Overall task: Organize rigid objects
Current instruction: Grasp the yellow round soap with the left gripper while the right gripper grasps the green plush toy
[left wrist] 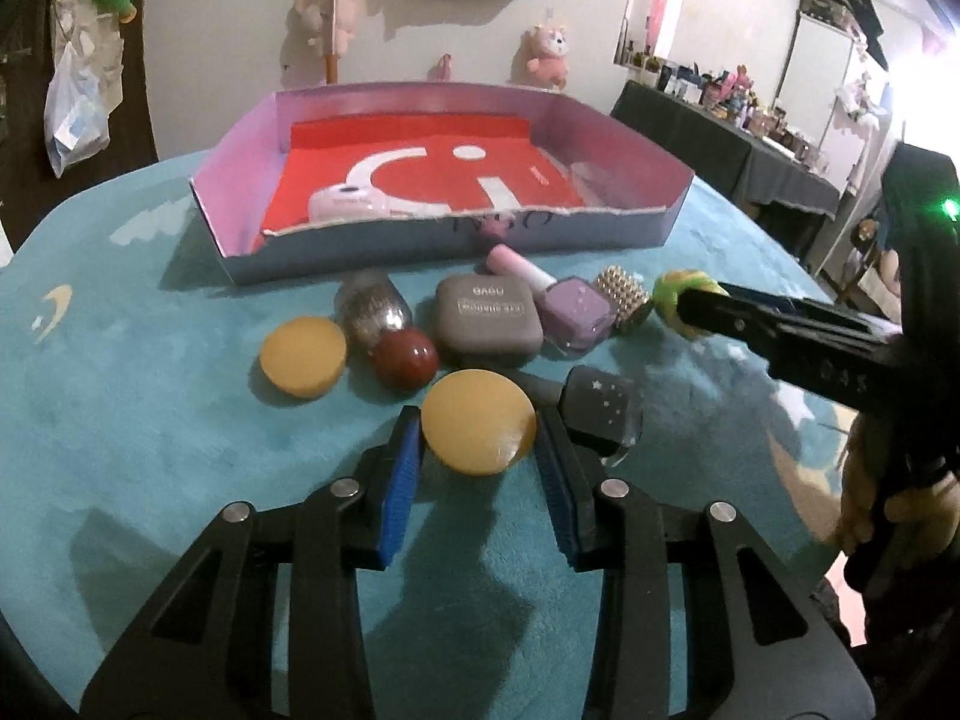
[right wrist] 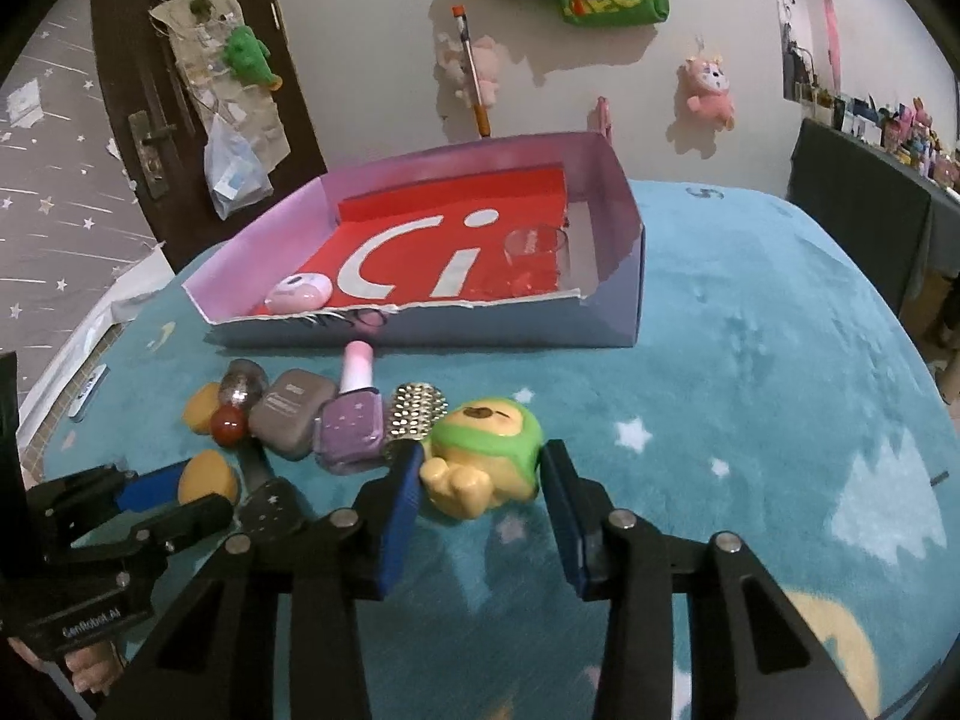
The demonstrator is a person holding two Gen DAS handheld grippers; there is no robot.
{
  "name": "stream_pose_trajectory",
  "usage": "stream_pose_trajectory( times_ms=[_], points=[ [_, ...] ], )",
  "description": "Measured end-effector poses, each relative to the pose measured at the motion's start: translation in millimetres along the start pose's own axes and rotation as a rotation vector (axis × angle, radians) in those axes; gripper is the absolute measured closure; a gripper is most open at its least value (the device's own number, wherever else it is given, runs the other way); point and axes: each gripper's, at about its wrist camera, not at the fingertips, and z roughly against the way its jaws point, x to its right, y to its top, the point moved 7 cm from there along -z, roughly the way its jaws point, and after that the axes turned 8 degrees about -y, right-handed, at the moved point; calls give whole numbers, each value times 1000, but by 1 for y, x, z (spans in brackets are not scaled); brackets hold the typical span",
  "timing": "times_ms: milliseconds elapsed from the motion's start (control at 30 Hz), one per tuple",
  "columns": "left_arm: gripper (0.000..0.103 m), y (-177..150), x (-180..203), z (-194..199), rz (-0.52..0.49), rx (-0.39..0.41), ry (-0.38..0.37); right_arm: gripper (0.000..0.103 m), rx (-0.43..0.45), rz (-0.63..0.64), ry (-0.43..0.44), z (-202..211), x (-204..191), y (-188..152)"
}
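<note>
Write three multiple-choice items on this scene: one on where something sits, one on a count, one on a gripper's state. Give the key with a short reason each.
1. Where is the pink oval device?
A. Inside the open box
B. On the blue cloth beside the nail polish bottle
C. Between the fingers of the right gripper

2. How many yellow discs are in the left wrist view?
A. One
B. Two
C. Four

3. What is the left gripper doing?
A. Standing open over bare cloth
B. Closed on a yellow disc
C. Closed on the red ball

Key: 1 A, it lies on the box's red lining near the front wall. 2 B, one disc sits between the left gripper's pads and the other yellow disc lies on the cloth. 3 B, both blue pads press the disc's edges.
</note>
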Motion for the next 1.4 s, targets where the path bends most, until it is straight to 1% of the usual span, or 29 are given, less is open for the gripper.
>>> stream_pose_trajectory(
  times_ms=[167,267,367,500,633,700,767,833,900,1067,1133,1267,1367,1400],
  points=[
    [67,7,-2,7,1,28,3,62,34,10,54,22,-13,-3],
    [67,6,-4,6,3,27,3,62,46,34,53,29,-22,-9],
    [67,3,-3,6,5,25,-1,62,25,37,77,30,-27,-18],
    [67,-4,-4,3,8,14,-8,62,20,64,68,31,-29,-30],
    [67,-18,-5,-6,36,-30,-43,62,27,98,56,37,-31,-38],
    [67,-20,-4,-3,27,-10,-39,61,29,110,53,40,-32,-43],
    [63,-22,-2,-3,19,-12,-47,61,33,120,58,42,-31,-47],
    [47,-23,1,-3,17,-11,-69,58,23,118,73,41,-30,-52],
    [41,-23,3,-2,10,-3,-67,57,11,109,86,38,-30,-56],
    [41,-22,2,-5,3,-8,-40,51,7,131,80,31,-37,-62],
    [40,-21,1,-5,8,-7,-41,44,15,139,77,29,-40,-64],
    [40,-19,-2,-5,22,-8,-38,42,32,135,78,29,-42,-65],
    [40,-18,-4,-6,30,-8,-36,41,47,139,63,29,-41,-65],
    [40,-17,-5,-6,30,-8,-34,39,54,139,58,30,-41,-65]
  ],
)
